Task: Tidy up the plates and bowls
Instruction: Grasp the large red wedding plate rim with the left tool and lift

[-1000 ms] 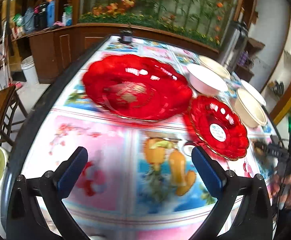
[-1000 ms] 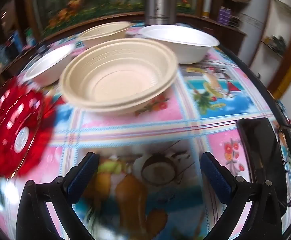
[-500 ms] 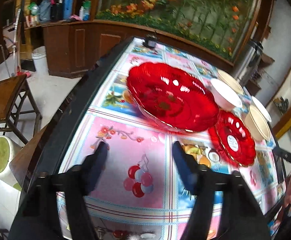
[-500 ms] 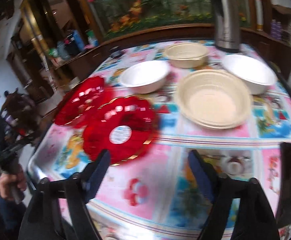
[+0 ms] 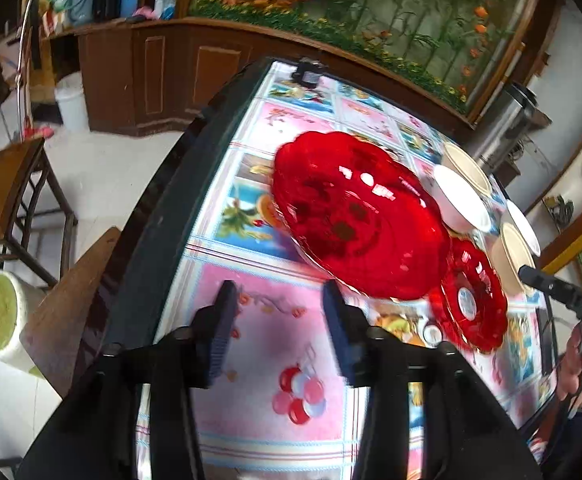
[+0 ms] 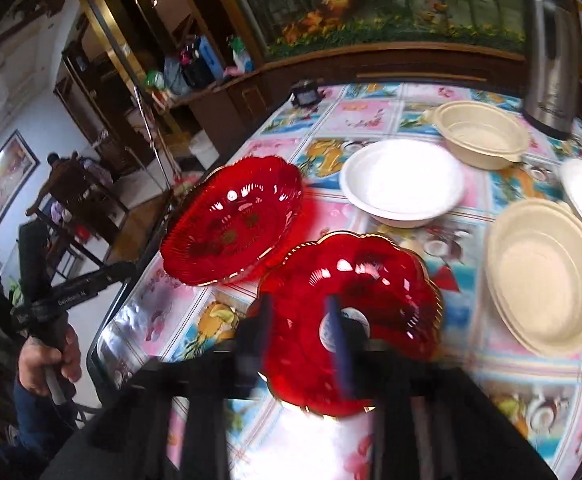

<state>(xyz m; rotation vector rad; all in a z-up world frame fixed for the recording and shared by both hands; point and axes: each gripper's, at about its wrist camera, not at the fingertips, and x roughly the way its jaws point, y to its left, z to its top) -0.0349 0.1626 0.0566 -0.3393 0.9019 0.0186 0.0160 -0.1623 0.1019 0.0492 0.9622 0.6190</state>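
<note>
The small plate (image 6: 351,320) is glossy red with a scalloped gold rim and a pale round label at its centre. It lies on the counter (image 6: 375,116) just beside the big plate (image 6: 231,220), a larger ribbed red dish. Beyond the small plate sit a white bowl (image 6: 403,182) and tan bowls (image 6: 543,276). The right tool (image 6: 301,336), blurred, hangs over the small plate; its jaws have just been closing and stand narrow, pinching nothing. The left tool (image 5: 279,328) is half spread over bare counter, narrower than a second ago, and the big plate looks farther off.
</note>
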